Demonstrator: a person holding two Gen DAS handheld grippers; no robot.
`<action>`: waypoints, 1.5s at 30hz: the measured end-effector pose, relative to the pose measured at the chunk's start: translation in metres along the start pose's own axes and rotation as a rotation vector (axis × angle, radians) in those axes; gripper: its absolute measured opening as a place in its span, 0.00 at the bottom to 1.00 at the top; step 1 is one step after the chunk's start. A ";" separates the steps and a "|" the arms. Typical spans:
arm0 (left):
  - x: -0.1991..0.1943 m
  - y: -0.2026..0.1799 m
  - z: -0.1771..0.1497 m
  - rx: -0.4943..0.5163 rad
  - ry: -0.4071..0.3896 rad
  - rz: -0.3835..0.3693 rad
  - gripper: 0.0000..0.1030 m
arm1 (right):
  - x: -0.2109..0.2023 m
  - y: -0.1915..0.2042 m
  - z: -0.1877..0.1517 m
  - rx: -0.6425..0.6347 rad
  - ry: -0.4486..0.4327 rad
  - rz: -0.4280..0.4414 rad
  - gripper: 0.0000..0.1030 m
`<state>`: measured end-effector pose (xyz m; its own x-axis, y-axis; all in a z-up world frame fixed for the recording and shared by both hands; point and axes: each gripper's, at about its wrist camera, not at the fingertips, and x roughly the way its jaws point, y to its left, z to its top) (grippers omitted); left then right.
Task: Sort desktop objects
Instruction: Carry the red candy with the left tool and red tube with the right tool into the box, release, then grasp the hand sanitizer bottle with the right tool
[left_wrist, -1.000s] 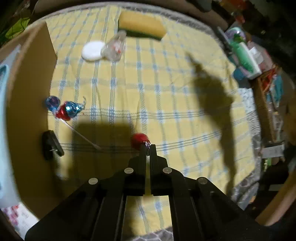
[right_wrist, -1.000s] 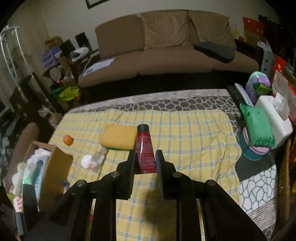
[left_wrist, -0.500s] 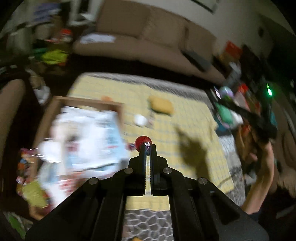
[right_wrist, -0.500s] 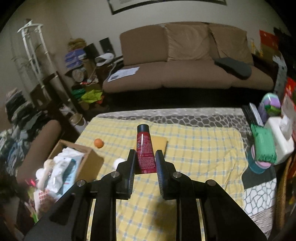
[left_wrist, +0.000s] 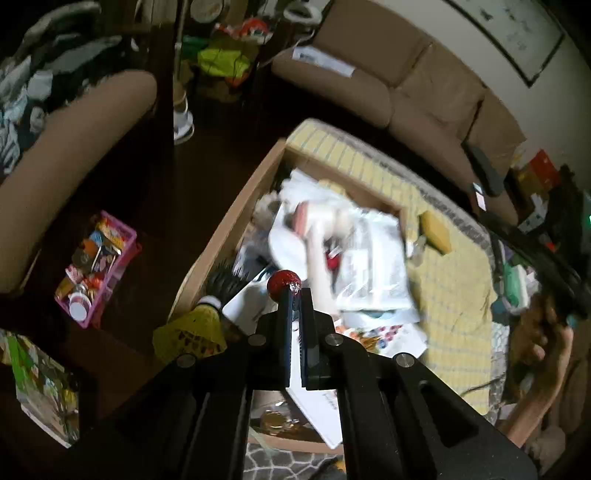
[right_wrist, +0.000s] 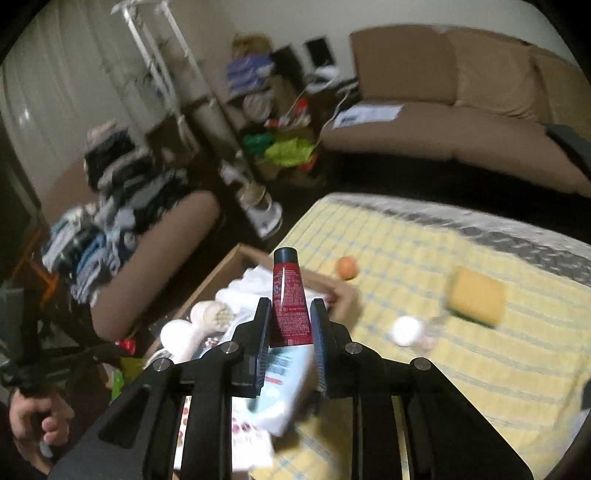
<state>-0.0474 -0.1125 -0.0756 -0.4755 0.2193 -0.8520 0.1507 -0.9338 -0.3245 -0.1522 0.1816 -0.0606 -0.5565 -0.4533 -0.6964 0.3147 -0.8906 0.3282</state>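
- The left gripper (left_wrist: 294, 291) has its jaws shut tight on a small round red shiny candy ball (left_wrist: 283, 281), up over the brown cardboard box (left_wrist: 221, 236).
- The right gripper (right_wrist: 290, 321) has its jaws squeezed on a red plastic tube with a black cap (right_wrist: 289, 299), cap pointing to 12 o'clock.
- The box (right_wrist: 218, 273) lies at 10 o'clock from the tube.
- I think both things go into the box next: lower, then let go.
- A yellow sponge (right_wrist: 476, 301) sits at 2 o'clock on the desk (right_wrist: 480, 369).
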 end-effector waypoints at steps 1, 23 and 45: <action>0.004 0.001 -0.002 0.000 0.013 0.002 0.03 | 0.017 0.004 0.002 0.003 0.022 -0.003 0.20; 0.039 0.018 0.000 0.034 0.048 0.144 0.03 | 0.145 0.083 0.027 -0.060 0.269 0.108 0.26; 0.017 -0.015 0.008 0.154 -0.071 0.197 0.36 | -0.021 -0.035 0.002 -0.024 -0.013 -0.235 0.50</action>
<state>-0.0645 -0.0967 -0.0817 -0.5102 0.0140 -0.8599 0.1151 -0.9898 -0.0844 -0.1528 0.2219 -0.0567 -0.6263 -0.2339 -0.7436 0.1933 -0.9707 0.1425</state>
